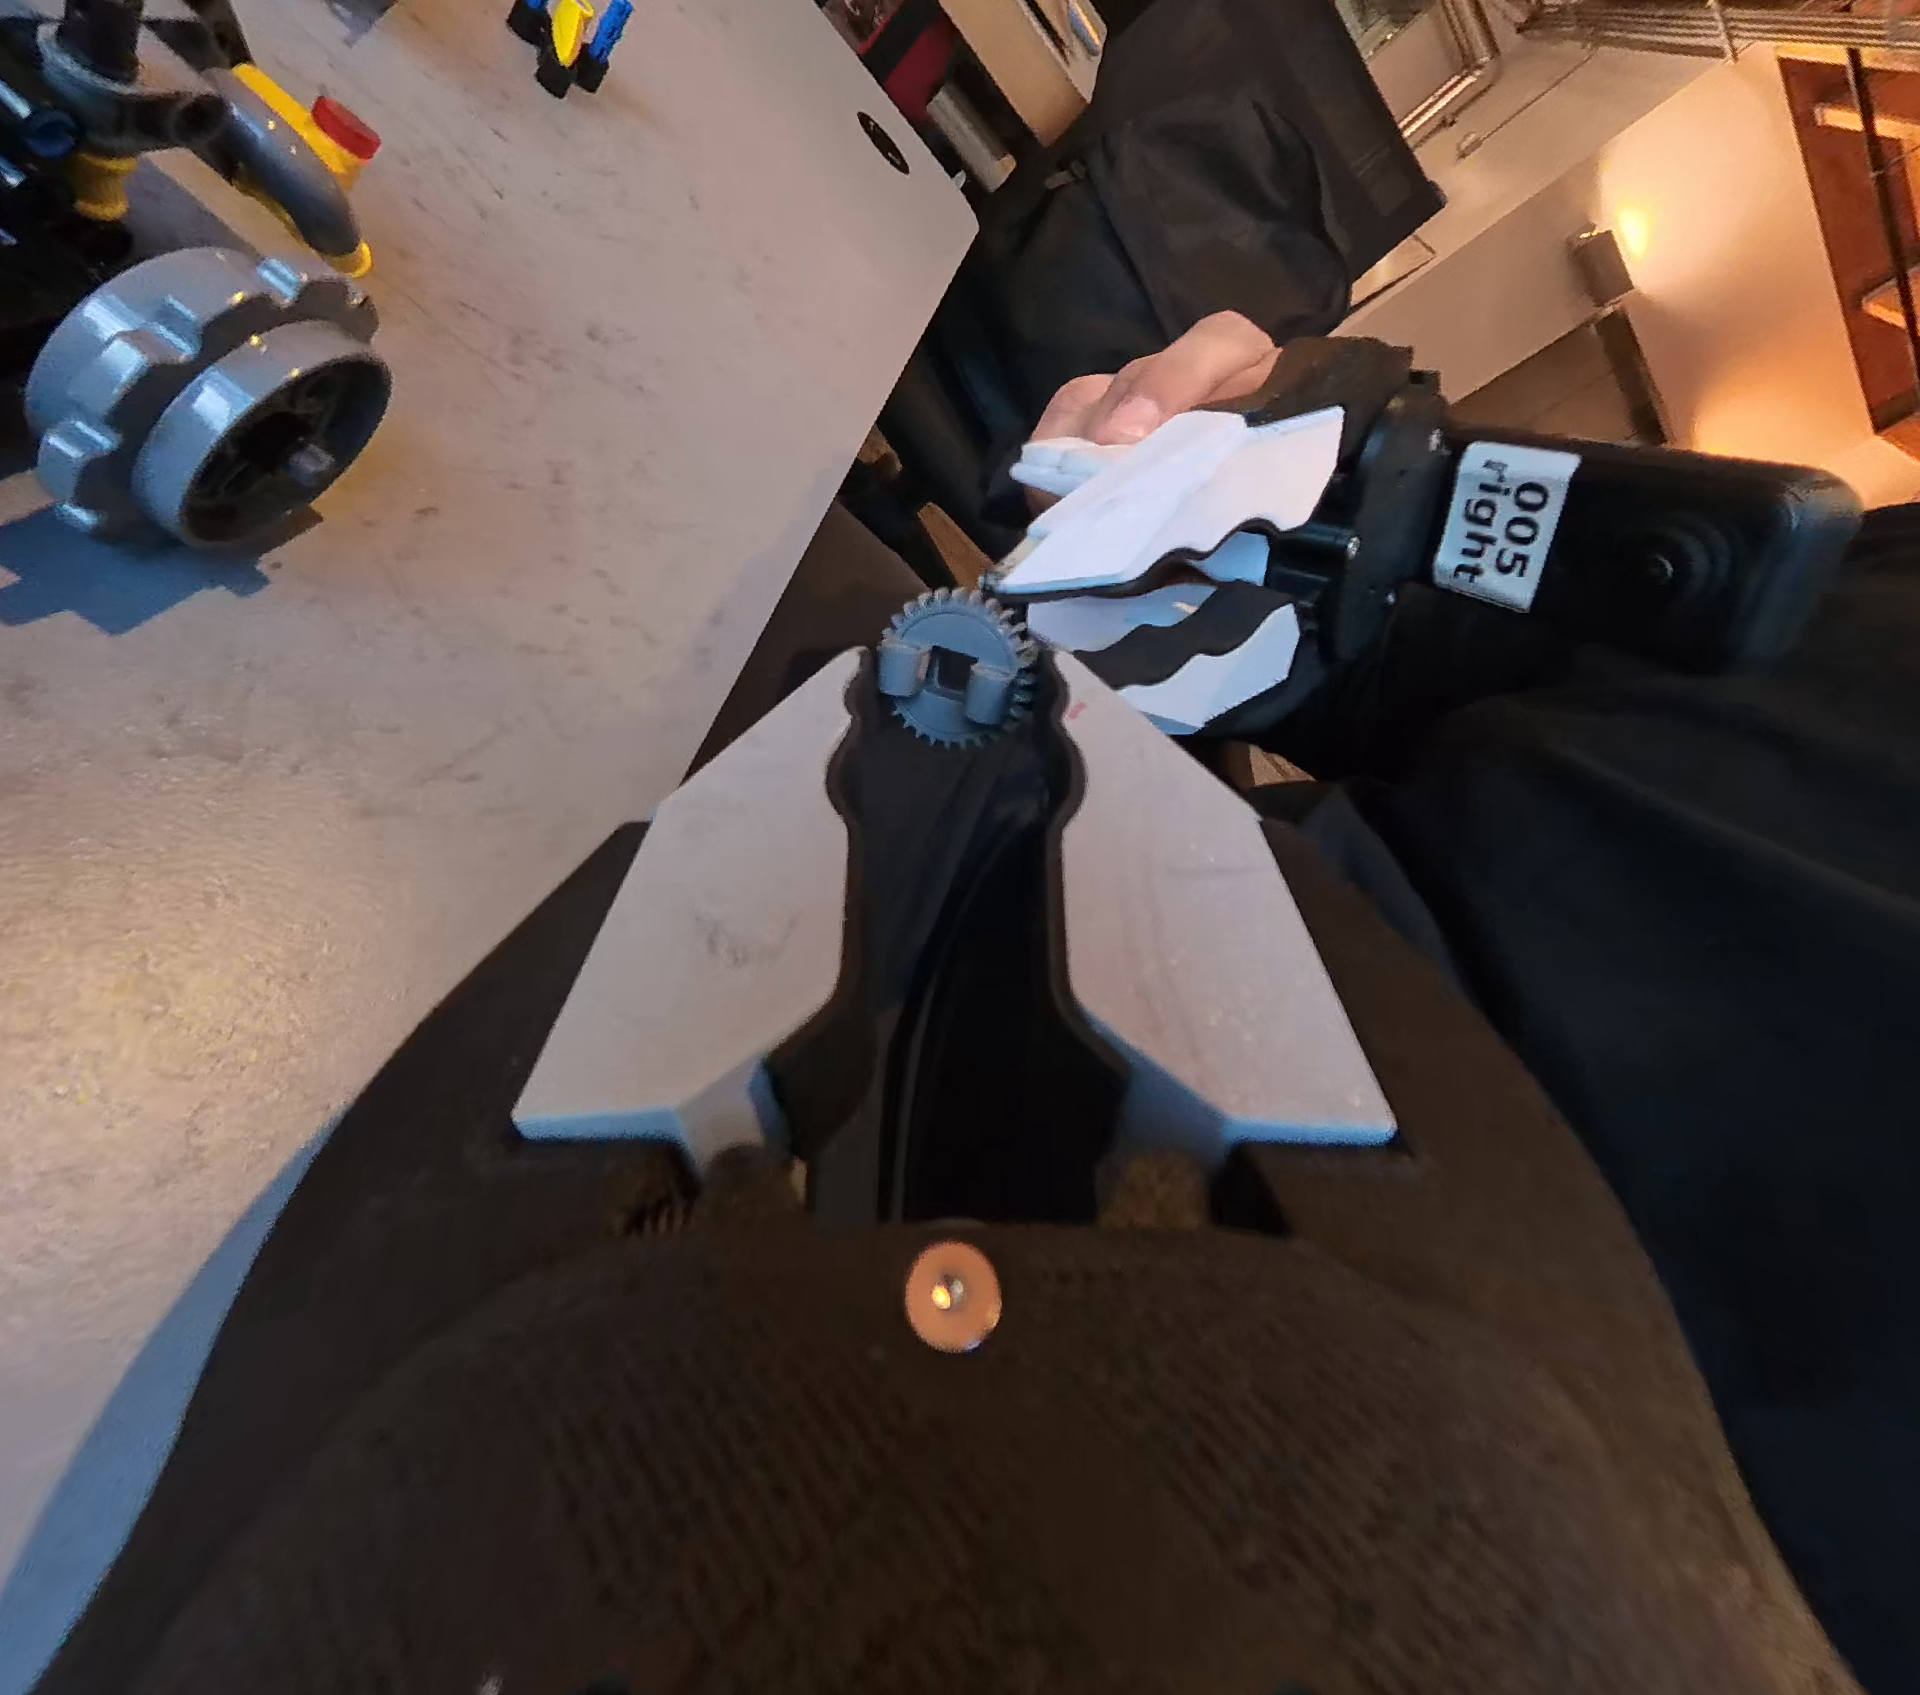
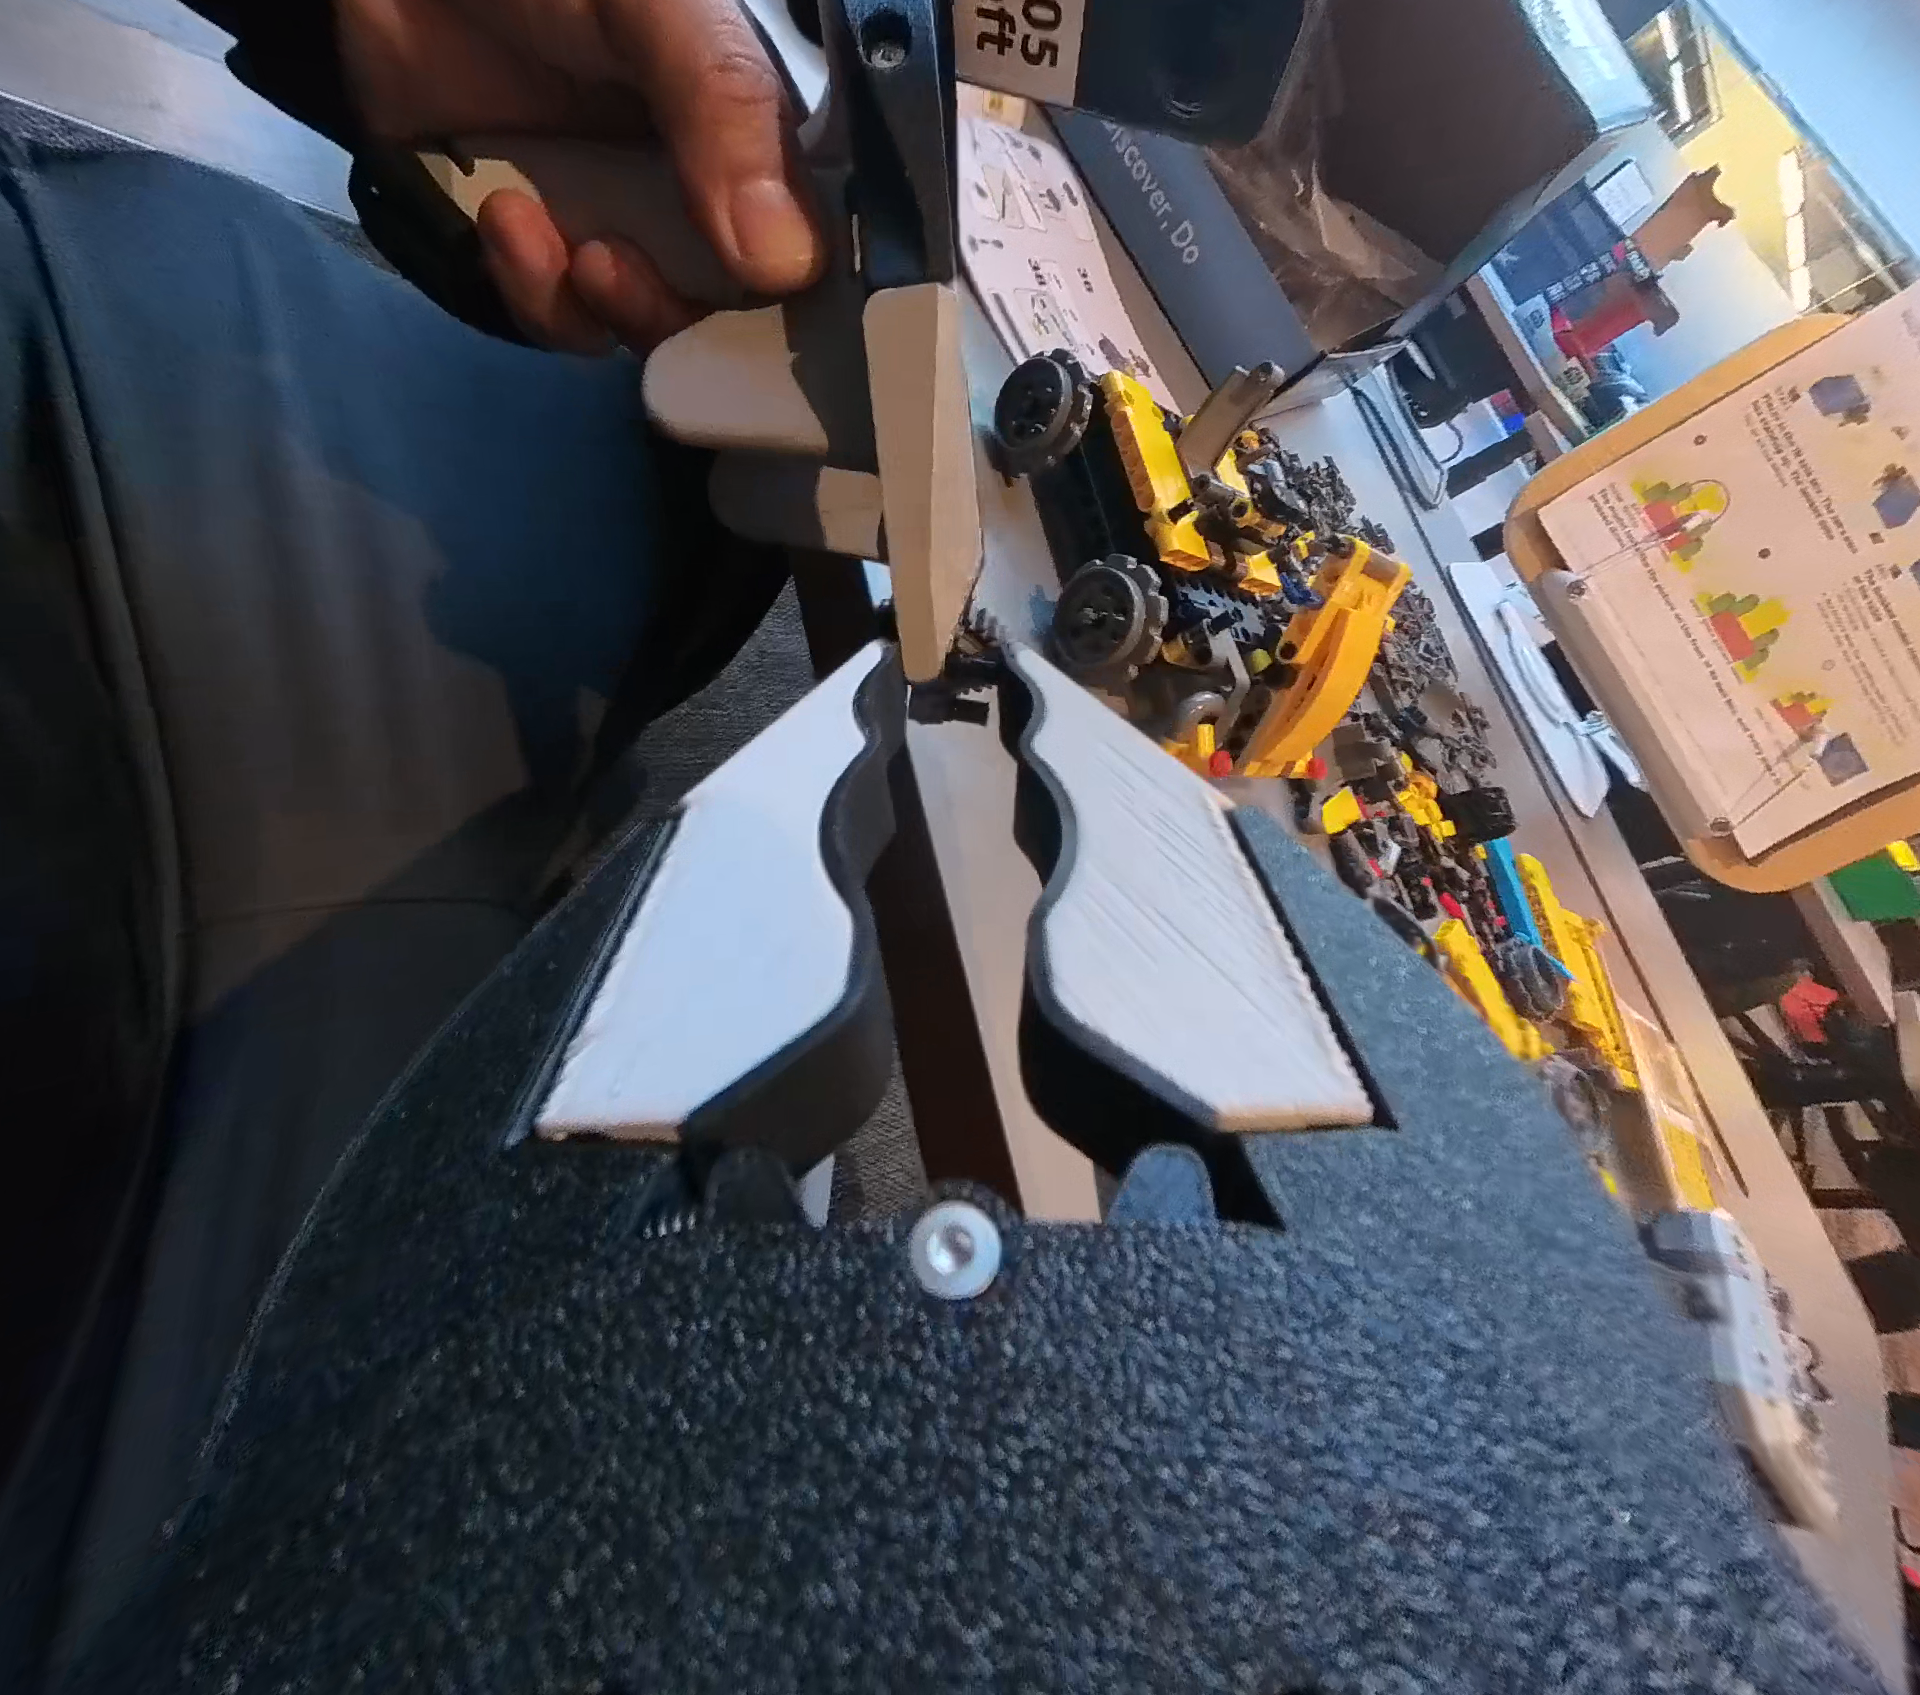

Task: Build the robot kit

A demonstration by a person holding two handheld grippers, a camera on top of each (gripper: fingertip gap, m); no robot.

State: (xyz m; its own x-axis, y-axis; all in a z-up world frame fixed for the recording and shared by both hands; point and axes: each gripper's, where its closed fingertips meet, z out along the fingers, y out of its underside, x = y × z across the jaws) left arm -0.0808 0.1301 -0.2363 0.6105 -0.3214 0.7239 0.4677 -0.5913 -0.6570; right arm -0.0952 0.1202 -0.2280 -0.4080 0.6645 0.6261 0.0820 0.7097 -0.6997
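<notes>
Left wrist view: left gripper (image 1: pixel 956 684) pinches grey gear (image 1: pixel 956 677); right gripper (image 1: pixel 1023 606) parted beside it.

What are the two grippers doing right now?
Left gripper: shut on the small grey gear.
Right gripper: open, its tips at that gear, not clamping it.

I see a small grey gear (image 1: pixel 958 681) of smooth matt plastic with fine teeth; my left gripper's fingers (image 1: pixel 748 907) look like pale, faintly layered printed plastic edged in black rubbery lining; the black body (image 2: pixel 935 1458) below is coarse and grainy; the worktop (image 1: pixel 499 502) is matt, speckled beige; the yellow toy vehicle (image 2: pixel 1195 544) is glossy plastic.
</notes>
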